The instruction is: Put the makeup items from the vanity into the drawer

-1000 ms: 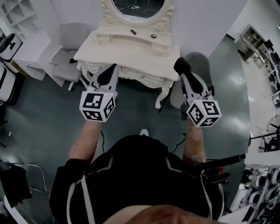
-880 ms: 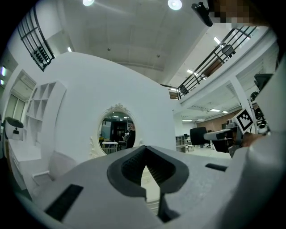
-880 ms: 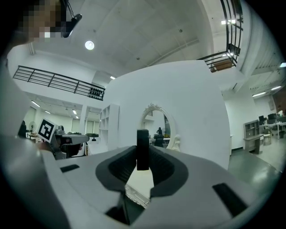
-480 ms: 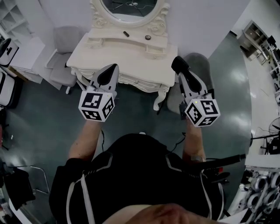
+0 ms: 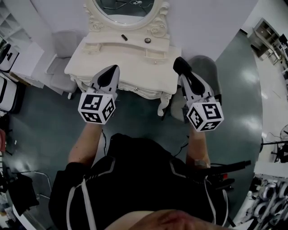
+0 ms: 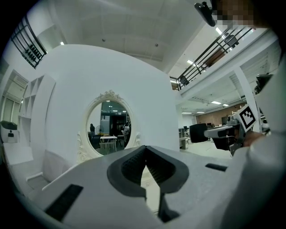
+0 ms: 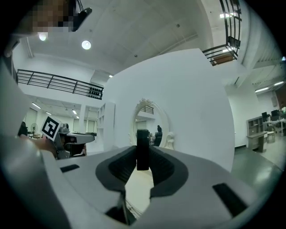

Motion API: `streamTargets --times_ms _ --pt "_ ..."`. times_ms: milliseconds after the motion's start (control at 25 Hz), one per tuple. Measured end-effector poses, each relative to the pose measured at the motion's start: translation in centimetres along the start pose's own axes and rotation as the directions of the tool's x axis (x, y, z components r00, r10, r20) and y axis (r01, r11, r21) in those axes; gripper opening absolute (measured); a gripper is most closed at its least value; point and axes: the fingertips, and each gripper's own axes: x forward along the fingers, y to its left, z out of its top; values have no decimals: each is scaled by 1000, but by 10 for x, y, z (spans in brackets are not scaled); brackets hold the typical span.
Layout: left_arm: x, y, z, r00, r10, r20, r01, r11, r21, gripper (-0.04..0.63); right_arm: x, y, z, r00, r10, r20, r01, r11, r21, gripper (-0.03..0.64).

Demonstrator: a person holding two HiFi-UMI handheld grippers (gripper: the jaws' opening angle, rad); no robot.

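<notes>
A cream vanity [image 5: 130, 60] with an oval mirror [image 5: 126, 8] stands ahead. On its raised shelf lie a dark tube [image 5: 124, 37] and a small round makeup item [image 5: 147, 40]. My left gripper [image 5: 111, 69] hovers over the vanity's front left edge; in the left gripper view its jaws [image 6: 145, 150] meet at the tips with nothing between them. My right gripper [image 5: 179, 63] is off the vanity's right front corner, shut on a thin black makeup item [image 7: 142, 150] that stands upright between the pads. Both grippers point level at the mirror.
One grey chair [image 5: 60, 67] stands left of the vanity and another [image 5: 208, 72] at its right, behind my right gripper. White shelving [image 5: 9, 18] fills the left wall. The floor is dark green. Curved vanity legs [image 5: 163, 105] hang below the front edge.
Both grippers have come forward toward the vanity, side by side. The right one keeps the black item in its jaws. The vanity has shifted left in the head view.
</notes>
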Motion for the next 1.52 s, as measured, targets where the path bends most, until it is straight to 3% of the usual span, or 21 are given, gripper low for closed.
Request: streamTargets --times_ms 320,1000,1520 --pt "48 23 -8 998 -63 10 63 998 -22 5 42 -12 -5 999 -35 -26 35 999 -18 89" --pt "136 142 -32 985 -174 -3 174 982 -68 5 157 -10 -18 979 -171 -109 168 985 -31 89" --pt "190 207 -70 940 -335 -69 328 940 -95 5 237 -6 -66 932 -290 -216 300 954 13 89"
